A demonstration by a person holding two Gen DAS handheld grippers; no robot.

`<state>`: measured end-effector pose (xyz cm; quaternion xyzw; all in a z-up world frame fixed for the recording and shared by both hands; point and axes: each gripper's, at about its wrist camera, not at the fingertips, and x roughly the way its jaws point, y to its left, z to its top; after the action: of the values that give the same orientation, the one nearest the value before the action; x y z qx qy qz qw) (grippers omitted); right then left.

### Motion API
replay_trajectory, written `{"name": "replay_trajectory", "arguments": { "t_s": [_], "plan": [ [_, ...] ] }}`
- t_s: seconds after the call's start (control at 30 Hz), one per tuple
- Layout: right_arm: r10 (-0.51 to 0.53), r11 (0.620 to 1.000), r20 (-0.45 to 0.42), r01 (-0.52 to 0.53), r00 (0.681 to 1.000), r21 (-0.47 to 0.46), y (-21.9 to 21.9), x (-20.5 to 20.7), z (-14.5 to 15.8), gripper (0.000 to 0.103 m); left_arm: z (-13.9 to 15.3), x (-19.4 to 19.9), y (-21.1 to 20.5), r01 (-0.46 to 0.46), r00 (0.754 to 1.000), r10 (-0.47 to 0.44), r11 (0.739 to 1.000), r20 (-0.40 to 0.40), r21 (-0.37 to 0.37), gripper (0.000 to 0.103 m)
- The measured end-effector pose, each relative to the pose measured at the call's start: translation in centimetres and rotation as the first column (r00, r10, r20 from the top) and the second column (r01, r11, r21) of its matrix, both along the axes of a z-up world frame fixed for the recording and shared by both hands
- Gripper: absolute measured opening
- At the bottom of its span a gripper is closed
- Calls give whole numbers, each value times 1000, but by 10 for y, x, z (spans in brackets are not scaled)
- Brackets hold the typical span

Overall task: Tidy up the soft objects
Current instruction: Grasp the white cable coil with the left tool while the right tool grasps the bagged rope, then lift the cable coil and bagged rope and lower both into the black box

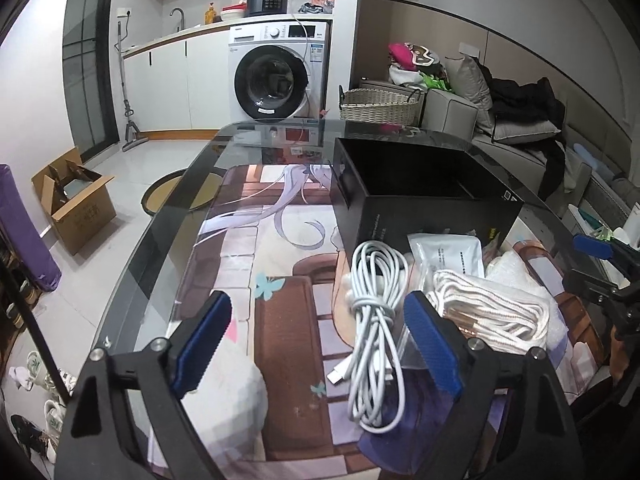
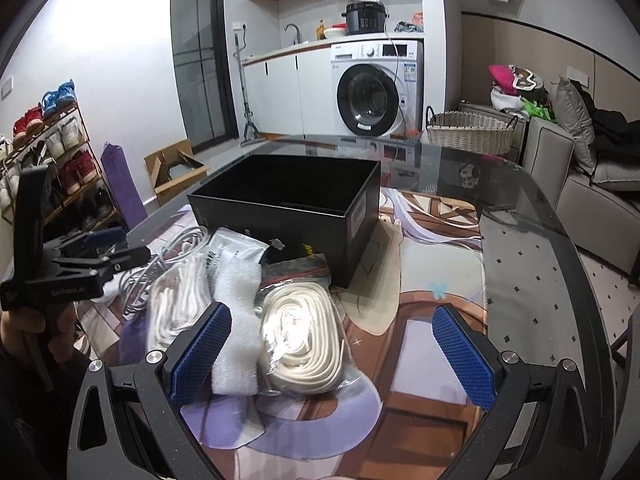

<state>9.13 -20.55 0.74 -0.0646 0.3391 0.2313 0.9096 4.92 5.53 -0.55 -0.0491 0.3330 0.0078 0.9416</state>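
A pile of soft items lies on the printed mat in front of an open black box. My left gripper is open, and a coiled white cable lies between its fingers, close to the right pad and untouched. Right of the cable are a white rope bundle and a white pouch. My right gripper is open over a bagged cream flat cord. A white foam piece sits by its left pad.
The glass table curves away at the right. Each gripper shows at the edge of the other's view: the right gripper and the left gripper, held by a hand. Beyond stand a washing machine, a wicker basket, a sofa and a shoe rack.
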Motion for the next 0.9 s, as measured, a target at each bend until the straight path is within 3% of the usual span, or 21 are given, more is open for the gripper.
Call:
{"name": "replay_trajectory", "arguments": {
  "t_s": [0.13,0.23,0.3,0.43,0.63,0.9],
  "plan": [
    [-10,1000,-19,9,1000,-15,-4,12,-4,103,-5,11,-1,17,1000,-16,999,-26,38,86],
    [-33,999,-51,32,998,-32,-8,20,-12,103,-8,17,-1,42,998,-41,999,-42,15,84],
    [-27,998,-71,22,997,-59,-4,23,-19,103,-9,18,-2,71,996,-71,997,-52,-1,77],
    [32,994,-102,-42,994,-104,8,22,-33,103,-15,22,-14,120,988,-119,993,-99,7,52],
    [68,988,-109,-83,992,-133,23,21,-38,103,-19,20,-23,173,977,-171,985,-127,7,29],
    [123,979,-144,-144,982,-145,38,24,-42,76,-19,18,-20,178,976,-179,984,-121,-23,24]
  ]
}}
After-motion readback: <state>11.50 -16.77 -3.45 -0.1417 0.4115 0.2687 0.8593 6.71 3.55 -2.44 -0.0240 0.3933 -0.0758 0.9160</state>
